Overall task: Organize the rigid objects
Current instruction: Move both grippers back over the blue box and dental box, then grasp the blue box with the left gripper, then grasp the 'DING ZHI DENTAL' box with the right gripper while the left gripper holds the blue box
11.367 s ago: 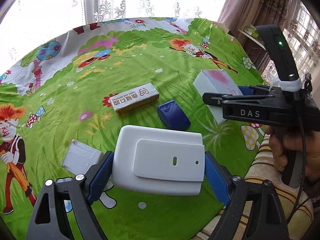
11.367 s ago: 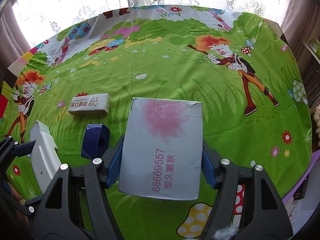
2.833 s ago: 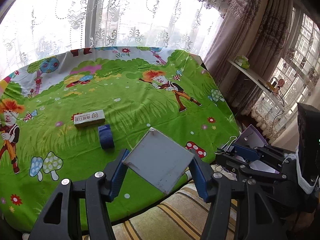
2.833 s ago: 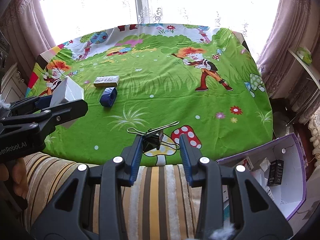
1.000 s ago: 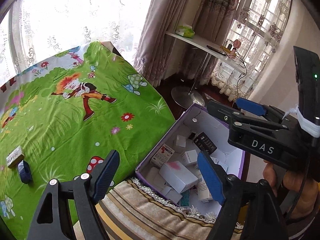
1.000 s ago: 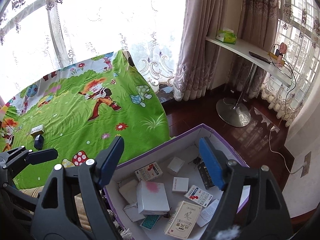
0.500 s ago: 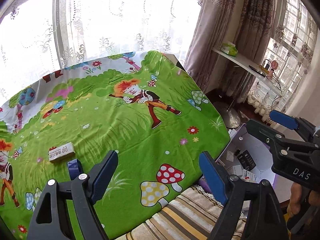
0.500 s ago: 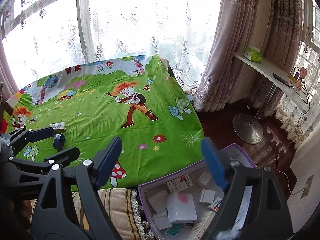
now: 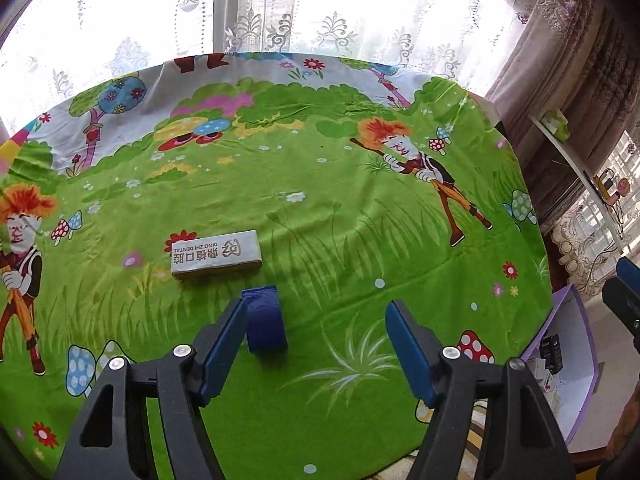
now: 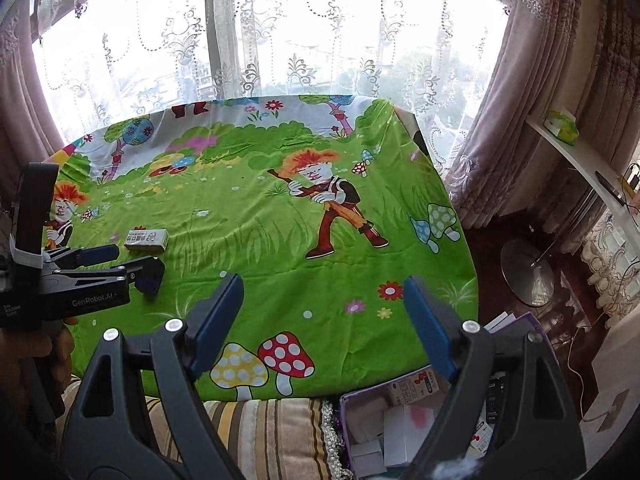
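A small dark blue block [image 9: 265,320] lies on the green cartoon cloth [image 9: 340,232], with a white and gold dental box [image 9: 216,254] just behind it. My left gripper [image 9: 316,312] hangs low over the block with its jaws closing. The block sits between them beside the left finger [image 9: 224,340], and the right finger stays well apart from it. In the right wrist view the left gripper [image 10: 138,261] half hides the block [image 10: 150,283], and the dental box [image 10: 146,239] lies beyond. My right gripper [image 10: 323,284] is open over the cloth's near edge, with nothing in it.
A purple-walled box [image 10: 400,432] holding several small cartons stands on the floor off the table's near right corner, also showing in the left wrist view [image 9: 576,320]. A striped cushion [image 10: 272,432] lies under the table's front edge. Curtains and a window are behind.
Both cameras have swung from the purple box back to the table. My left gripper has come down around the blue block and its jaws have narrowed. The right gripper stays open.
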Motion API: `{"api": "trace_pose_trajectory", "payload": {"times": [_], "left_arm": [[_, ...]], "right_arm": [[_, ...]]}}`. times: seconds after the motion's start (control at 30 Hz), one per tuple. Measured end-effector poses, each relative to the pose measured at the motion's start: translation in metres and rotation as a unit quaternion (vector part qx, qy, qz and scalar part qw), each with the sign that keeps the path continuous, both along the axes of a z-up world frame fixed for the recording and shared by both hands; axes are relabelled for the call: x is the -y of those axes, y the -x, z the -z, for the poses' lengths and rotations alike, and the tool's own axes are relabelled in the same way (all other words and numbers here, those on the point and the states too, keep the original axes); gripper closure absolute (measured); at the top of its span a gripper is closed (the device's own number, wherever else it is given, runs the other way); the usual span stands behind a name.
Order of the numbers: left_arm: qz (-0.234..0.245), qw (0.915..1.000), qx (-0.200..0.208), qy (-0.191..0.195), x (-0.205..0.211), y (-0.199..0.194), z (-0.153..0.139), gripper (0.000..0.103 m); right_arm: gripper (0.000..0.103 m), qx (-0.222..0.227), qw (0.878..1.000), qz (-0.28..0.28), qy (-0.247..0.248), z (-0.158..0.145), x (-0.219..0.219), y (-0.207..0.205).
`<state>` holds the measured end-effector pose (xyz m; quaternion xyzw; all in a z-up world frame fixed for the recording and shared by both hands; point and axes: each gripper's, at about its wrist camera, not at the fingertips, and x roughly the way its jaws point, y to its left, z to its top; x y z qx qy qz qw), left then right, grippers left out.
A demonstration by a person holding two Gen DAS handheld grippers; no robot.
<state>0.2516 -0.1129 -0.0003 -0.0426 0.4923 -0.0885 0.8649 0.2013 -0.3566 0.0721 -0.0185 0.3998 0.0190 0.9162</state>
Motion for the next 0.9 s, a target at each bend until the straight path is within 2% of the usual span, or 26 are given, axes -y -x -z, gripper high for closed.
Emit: {"api": "trace_pose_trajectory", "payload": {"times": [0.3, 0.37, 0.43, 0.6, 0.77, 0.9], "left_arm": [[-0.021, 0.9981, -0.049, -0.029, -0.012, -0.016, 0.041, 0.035], [-0.024, 0.9976, -0.059, -0.028, -0.015, -0.019, 0.049, 0.043], [-0.022, 0.9973, -0.068, -0.019, -0.016, -0.021, 0.055, 0.056], [-0.016, 0.9977, -0.065, -0.010, -0.020, -0.023, 0.059, 0.073], [-0.035, 0.9977, -0.057, 0.006, -0.036, -0.023, 0.053, 0.075], [-0.073, 0.9963, -0.044, 0.009, -0.058, -0.022, 0.048, 0.075]], "right_arm": [[0.019, -0.022, 0.999, -0.029, -0.003, 0.017, -0.019, -0.024], [0.019, -0.028, 0.999, -0.036, -0.004, 0.021, -0.024, -0.029], [0.019, -0.032, 0.998, -0.044, -0.008, 0.024, -0.029, -0.033], [0.019, -0.043, 0.997, -0.061, -0.008, 0.030, -0.045, -0.045], [0.019, -0.054, 0.995, -0.079, -0.007, 0.038, -0.070, -0.058], [0.019, -0.064, 0.992, -0.105, -0.007, 0.047, -0.099, -0.066]]}}
